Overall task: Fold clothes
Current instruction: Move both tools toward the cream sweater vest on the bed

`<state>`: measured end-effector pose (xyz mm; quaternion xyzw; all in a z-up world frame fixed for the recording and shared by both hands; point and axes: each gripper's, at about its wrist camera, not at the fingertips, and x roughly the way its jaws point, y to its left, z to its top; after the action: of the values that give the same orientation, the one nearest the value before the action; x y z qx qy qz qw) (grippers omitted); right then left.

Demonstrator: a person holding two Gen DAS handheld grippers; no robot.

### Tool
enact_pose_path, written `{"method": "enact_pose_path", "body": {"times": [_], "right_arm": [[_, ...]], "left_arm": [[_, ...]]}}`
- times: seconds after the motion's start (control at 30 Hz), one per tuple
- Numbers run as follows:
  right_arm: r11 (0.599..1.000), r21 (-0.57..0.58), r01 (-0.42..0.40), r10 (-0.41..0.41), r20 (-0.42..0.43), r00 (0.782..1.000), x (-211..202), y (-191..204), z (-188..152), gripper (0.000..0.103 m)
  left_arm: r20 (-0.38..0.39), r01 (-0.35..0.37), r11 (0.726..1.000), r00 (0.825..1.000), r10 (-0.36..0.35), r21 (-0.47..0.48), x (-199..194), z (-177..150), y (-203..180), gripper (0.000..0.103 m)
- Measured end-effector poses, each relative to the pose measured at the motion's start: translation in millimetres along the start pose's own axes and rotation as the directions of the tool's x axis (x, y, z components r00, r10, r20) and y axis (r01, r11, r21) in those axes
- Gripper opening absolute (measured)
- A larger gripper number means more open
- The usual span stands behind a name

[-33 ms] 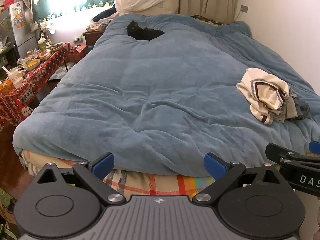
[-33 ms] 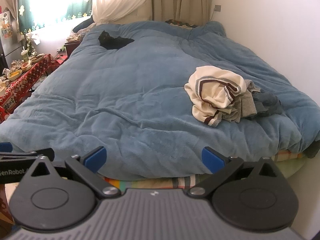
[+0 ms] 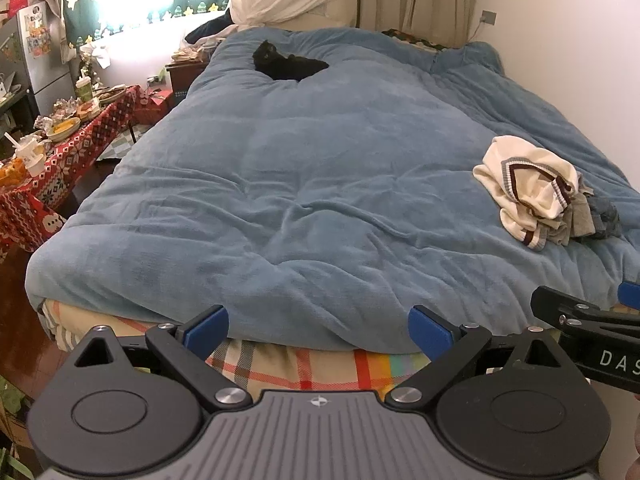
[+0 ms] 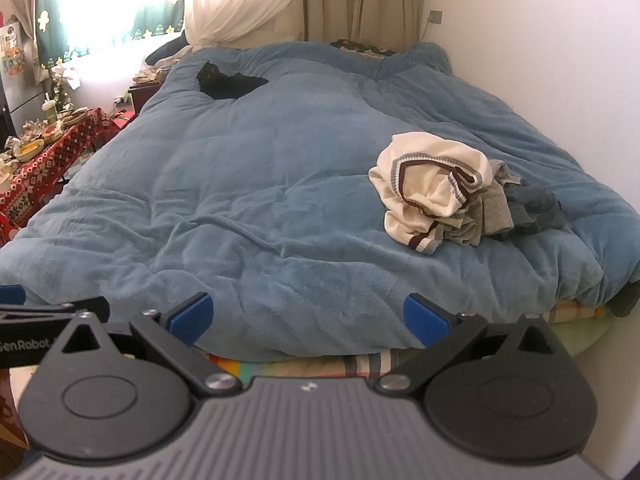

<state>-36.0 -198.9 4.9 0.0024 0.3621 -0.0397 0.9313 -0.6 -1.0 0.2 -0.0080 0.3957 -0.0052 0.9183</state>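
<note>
I see the crumpled cream sweater (image 4: pixel 430 184) heaped on grey clothes (image 4: pixel 496 210) toward the right side of the blue duvet (image 3: pixel 300 184), well apart from my left gripper (image 3: pixel 318 330) and right gripper (image 4: pixel 308 318), both spread wide and holding nothing at the bed's near edge.

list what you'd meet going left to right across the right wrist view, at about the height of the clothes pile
Red patterned tablecloth → bare stretch of the blue duvet → cream sweater with striped trim → grey garment → dark blue-grey garment → white wall.
</note>
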Motion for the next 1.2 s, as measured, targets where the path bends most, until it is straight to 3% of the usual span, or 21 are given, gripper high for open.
{"method": "enact_pose_path", "body": {"times": [1.2], "right_arm": [[1.000, 0.002, 0.010, -0.010, -0.021, 1.000, 8, -1, -3, 0.102]], "left_arm": [[-0.027, 0.039, 0.999, 0.999, -0.038, 0.024, 9, -5, -12, 0.098]]}}
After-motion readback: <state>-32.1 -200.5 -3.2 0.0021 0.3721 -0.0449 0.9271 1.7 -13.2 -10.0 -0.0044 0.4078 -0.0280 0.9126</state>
